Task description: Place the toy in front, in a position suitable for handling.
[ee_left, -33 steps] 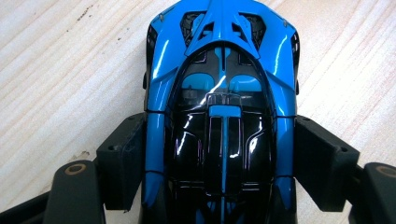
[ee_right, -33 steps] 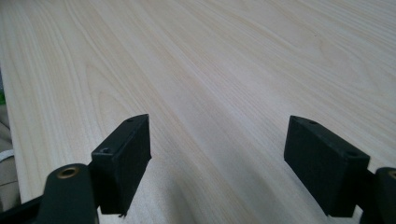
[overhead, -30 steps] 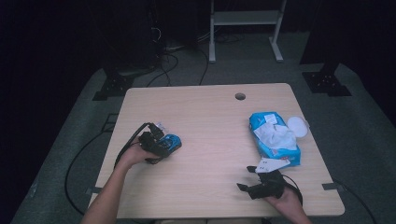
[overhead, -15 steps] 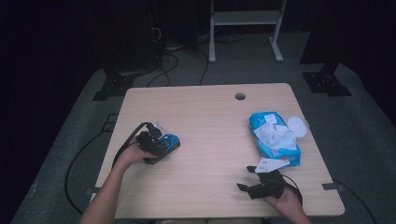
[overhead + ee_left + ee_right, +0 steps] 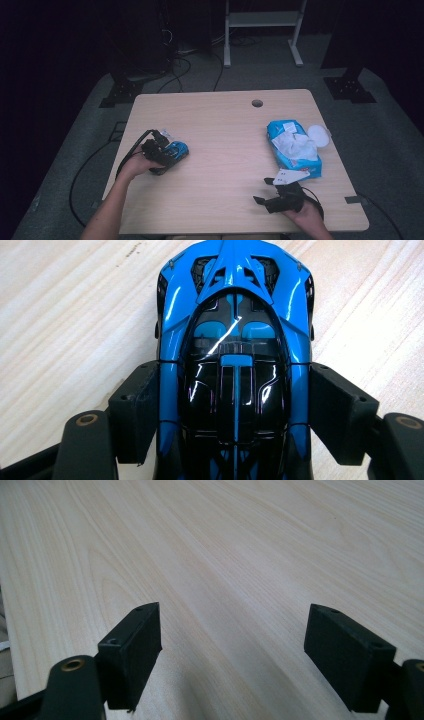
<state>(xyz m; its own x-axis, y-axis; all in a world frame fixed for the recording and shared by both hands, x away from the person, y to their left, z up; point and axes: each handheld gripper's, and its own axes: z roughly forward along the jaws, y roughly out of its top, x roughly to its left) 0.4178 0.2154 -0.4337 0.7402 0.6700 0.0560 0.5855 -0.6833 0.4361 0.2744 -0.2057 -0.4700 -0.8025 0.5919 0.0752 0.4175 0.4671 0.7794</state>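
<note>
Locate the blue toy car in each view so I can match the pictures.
High view: the blue toy car sits at the table's left side, at the left gripper.
Left gripper view: the car runs up the centre, roof to the camera, with a black finger against each flank.
Right gripper view: bare tabletop ahead of its open fingers; the car is not in it.
Shared landmark: the pale wood-grain table.

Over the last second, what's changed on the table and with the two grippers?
Very little. The left gripper has just been closing slightly, its jaws now against both sides of the blue toy car, which sits in the same spot on the table. The right gripper stays open and unmoved near the front edge; the blue wipes pack has not shifted.
</note>
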